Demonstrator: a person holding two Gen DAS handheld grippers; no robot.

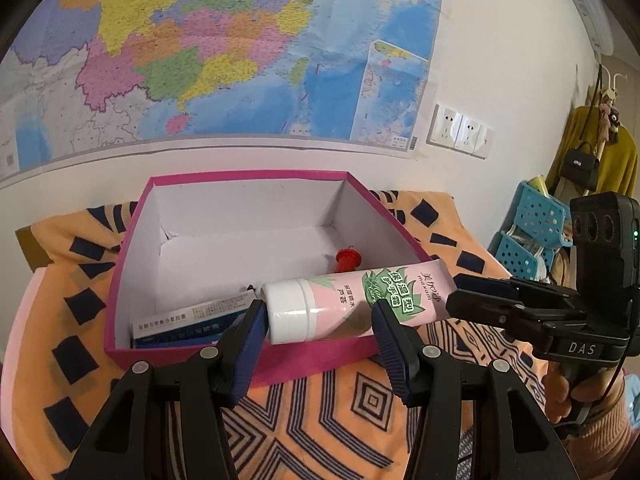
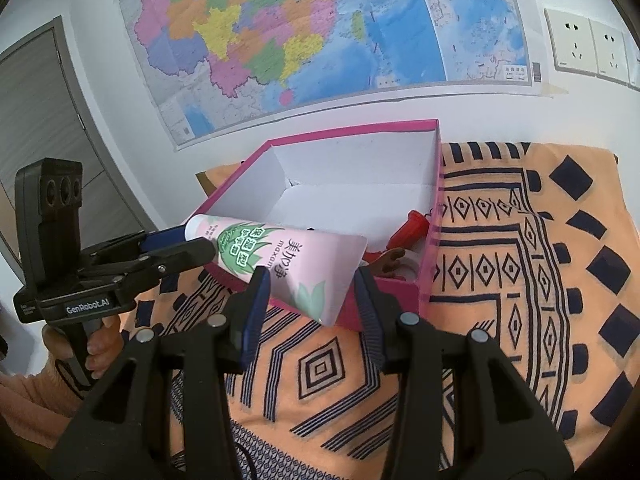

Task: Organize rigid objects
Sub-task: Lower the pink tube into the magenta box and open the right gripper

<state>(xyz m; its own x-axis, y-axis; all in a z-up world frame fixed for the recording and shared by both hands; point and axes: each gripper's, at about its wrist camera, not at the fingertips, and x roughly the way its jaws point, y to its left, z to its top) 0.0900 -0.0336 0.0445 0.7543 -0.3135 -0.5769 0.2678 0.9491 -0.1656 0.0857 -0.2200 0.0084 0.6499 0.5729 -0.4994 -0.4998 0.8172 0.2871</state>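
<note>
The pink tube [image 1: 352, 300] lies tilted across the near wall of the pink box [image 1: 120, 264], over the patterned cloth [image 1: 340, 412] that covers the surface. Its long axis runs roughly along that wall. The white cap [image 1: 290, 310] points into the box, and the flat crimped end [image 1: 438, 280] sticks out past the box's corner.

The left gripper [image 1: 318, 320] holds its jaws spread around the cap end. One blue pad [image 1: 254, 320] touches the cap; the other pad sits at the tube body, and contact there cannot be confirmed.

The right gripper [image 2: 312, 292] holds its jaws spread on either side of the crimped end [image 2: 320, 280]. Whether the pads press the tube cannot be told.

Inside the box, a blue-and-white carton [image 1: 184, 324] lies against the near wall, beside the cap. A red item [image 1: 348, 260] lies near the wall of the box behind the tube.
</note>
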